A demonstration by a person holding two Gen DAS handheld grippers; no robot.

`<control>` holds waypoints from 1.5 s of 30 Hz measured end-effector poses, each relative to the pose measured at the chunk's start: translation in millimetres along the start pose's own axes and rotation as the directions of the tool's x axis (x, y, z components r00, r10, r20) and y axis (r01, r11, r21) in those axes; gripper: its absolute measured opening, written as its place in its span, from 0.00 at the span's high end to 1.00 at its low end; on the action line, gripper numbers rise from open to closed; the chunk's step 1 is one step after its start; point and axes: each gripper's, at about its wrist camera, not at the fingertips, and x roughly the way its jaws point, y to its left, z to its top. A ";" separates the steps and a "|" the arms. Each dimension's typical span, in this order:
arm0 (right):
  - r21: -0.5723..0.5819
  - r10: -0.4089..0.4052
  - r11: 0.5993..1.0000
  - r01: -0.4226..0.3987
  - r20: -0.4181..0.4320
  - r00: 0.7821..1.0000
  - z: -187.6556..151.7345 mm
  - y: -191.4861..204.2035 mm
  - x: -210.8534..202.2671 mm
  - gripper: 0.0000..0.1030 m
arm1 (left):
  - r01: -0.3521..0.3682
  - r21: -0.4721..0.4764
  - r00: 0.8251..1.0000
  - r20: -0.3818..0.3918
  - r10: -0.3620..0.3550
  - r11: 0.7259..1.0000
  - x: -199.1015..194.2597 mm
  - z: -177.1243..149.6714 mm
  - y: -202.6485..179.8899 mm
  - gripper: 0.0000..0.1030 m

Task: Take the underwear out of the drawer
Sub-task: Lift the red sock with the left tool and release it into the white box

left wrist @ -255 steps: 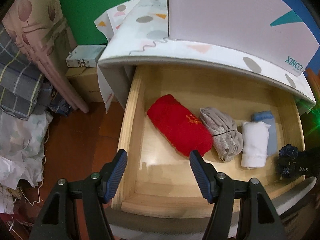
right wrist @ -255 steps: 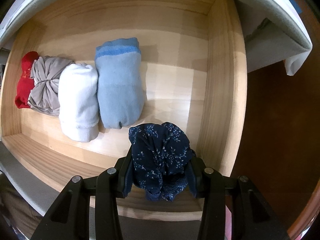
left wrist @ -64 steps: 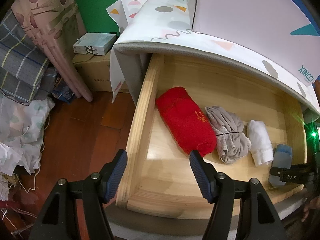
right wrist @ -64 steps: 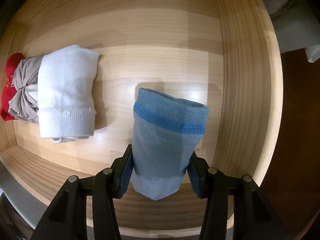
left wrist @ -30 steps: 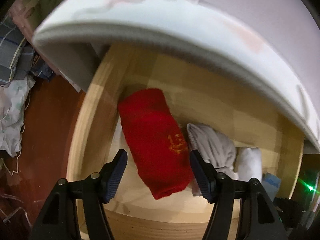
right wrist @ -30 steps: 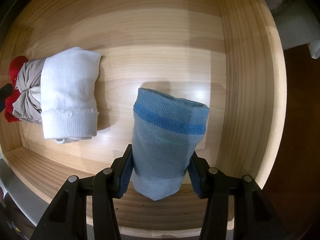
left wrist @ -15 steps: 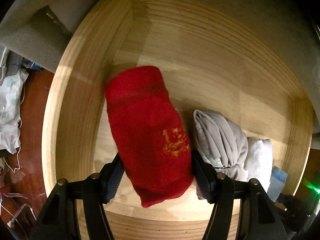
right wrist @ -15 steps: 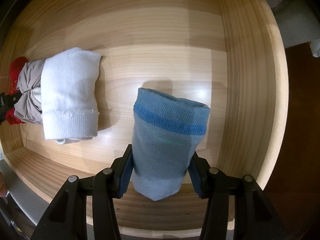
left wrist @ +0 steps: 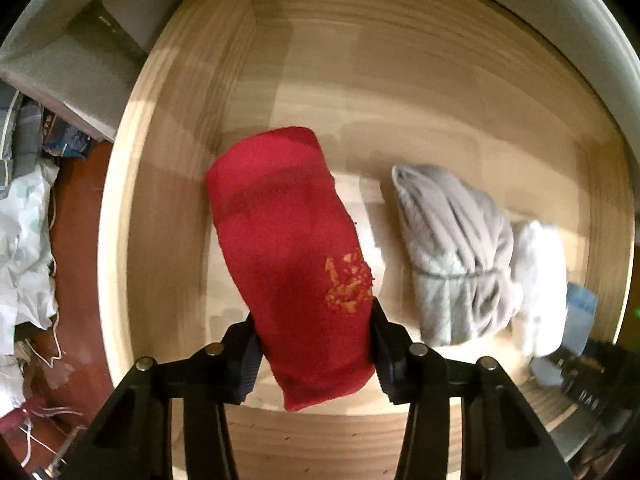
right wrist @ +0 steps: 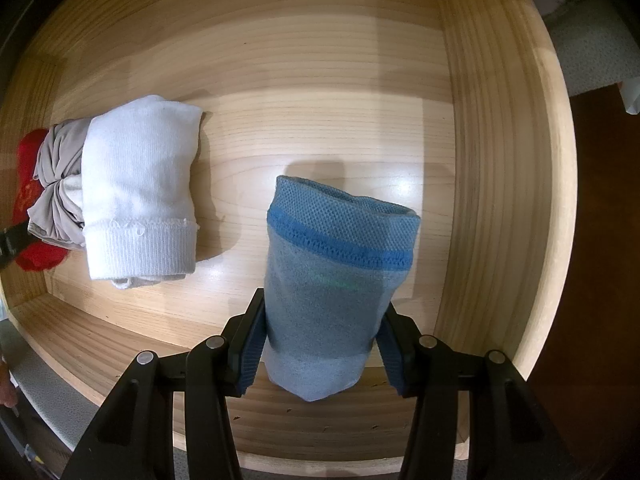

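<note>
We see a red roll (left wrist: 292, 264) with a small orange mark between the black arms of our left gripper (left wrist: 314, 354). To its right lie a grey bundle (left wrist: 456, 252) and a white roll (left wrist: 540, 280). Our right gripper (right wrist: 320, 350) has dark blue pads (right wrist: 252, 354) and holds a light blue roll (right wrist: 332, 280) with a darker blue stripe near its top. The drawer (right wrist: 320, 68) is pale yellow wood with thin brown lines. Left of our left gripper, the floor (left wrist: 76, 216) is reddish brown.
</note>
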 end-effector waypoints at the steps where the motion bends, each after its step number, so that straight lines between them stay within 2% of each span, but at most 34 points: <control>1: 0.000 0.000 1.000 0.000 0.000 1.000 -0.3 -0.2 0.1 0.53 | -0.002 0.007 1.000 0.002 0.002 1.000 -0.5 -2.4 0.6 0.54; 6: -0.002 -0.003 1.000 0.003 0.000 1.000 -0.5 0.0 0.5 0.53 | -0.038 0.052 0.999 0.018 0.037 0.998 -3.2 -24.3 -3.0 0.56; 14: -0.005 -0.008 1.000 0.008 0.002 1.000 0.5 0.3 0.9 0.54 | -0.051 0.090 0.997 0.070 0.044 0.995 -19.3 -45.7 -9.2 0.56; 18: -0.006 -0.010 1.000 0.010 0.003 1.000 -0.1 0.3 1.5 0.54 | -0.054 0.112 0.994 0.097 0.043 0.992 -38.0 -55.1 -4.8 0.56; 25: -0.007 -0.011 1.000 0.011 0.004 1.000 -0.2 -0.6 1.8 0.54 | -0.063 0.160 0.987 0.159 0.037 0.985 -70.5 -79.5 -23.9 0.56; 33: -0.005 -0.011 1.000 0.011 0.005 1.000 -0.2 -0.8 1.9 0.54 | -0.103 0.199 0.969 0.243 0.053 0.974 -98.0 -80.7 -23.0 0.56; 45: -0.002 -0.010 1.000 0.010 0.004 1.000 -0.3 -0.4 2.1 0.54 | -0.101 0.247 0.933 0.360 0.006 0.964 -168.6 -97.6 -22.6 0.56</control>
